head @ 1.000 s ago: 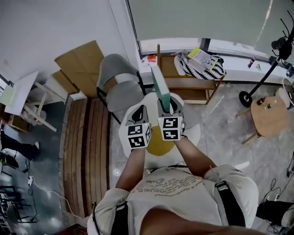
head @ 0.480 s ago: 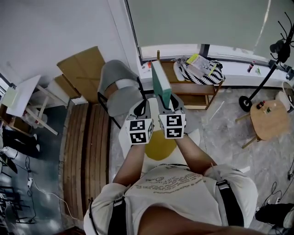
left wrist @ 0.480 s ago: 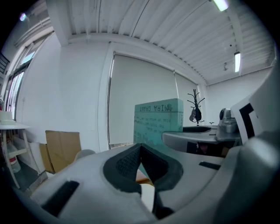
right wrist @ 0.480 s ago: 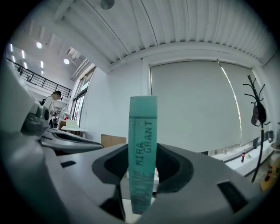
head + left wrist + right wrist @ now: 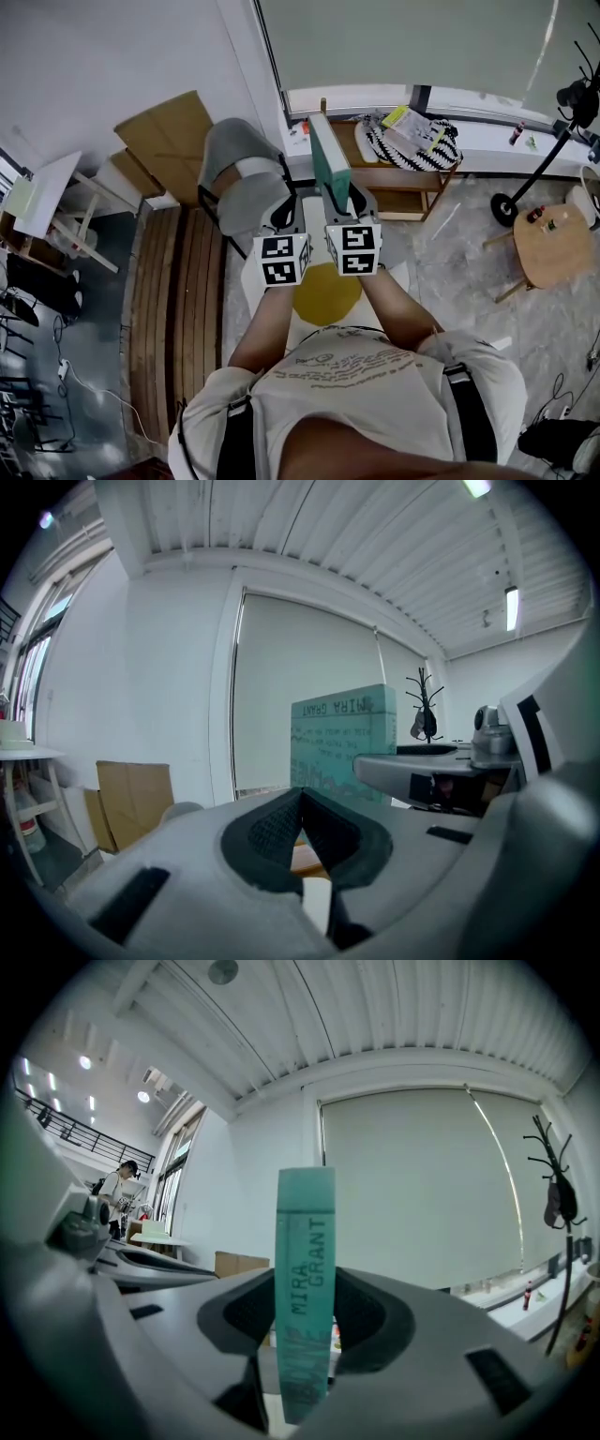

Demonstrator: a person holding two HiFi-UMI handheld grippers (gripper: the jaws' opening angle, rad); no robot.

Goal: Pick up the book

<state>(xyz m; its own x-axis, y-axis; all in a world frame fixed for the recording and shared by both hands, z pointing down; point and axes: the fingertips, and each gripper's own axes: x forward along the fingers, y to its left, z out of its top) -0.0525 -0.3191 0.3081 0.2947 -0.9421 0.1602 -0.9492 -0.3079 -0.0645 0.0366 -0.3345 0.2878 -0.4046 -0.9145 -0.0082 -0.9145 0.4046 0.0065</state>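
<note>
Both forearms stretched forward, side by side, over round white tabletop (image 5: 323, 298) with yellow centre. Right tongs (image 5: 343, 204) point level, dark ribbed pads clamped on lower spine of book (image 5: 328, 161). Book: slim teal paperback, matte cover, standing upright, spine facing holder, dark print MIRA GRANT down it. Book up in air above tabletop's far edge. Left tongs (image 5: 286, 214) just alongside, pads pressed together at tips, nothing between.

Left tongs shut, book beyond

The left tongs (image 5: 302, 794) meet at their tips; just past them the teal book (image 5: 339, 742) stands upright, the right tongs (image 5: 375, 764) at its lower edge, cardboard (image 5: 131, 794) by the wall at left.
</note>
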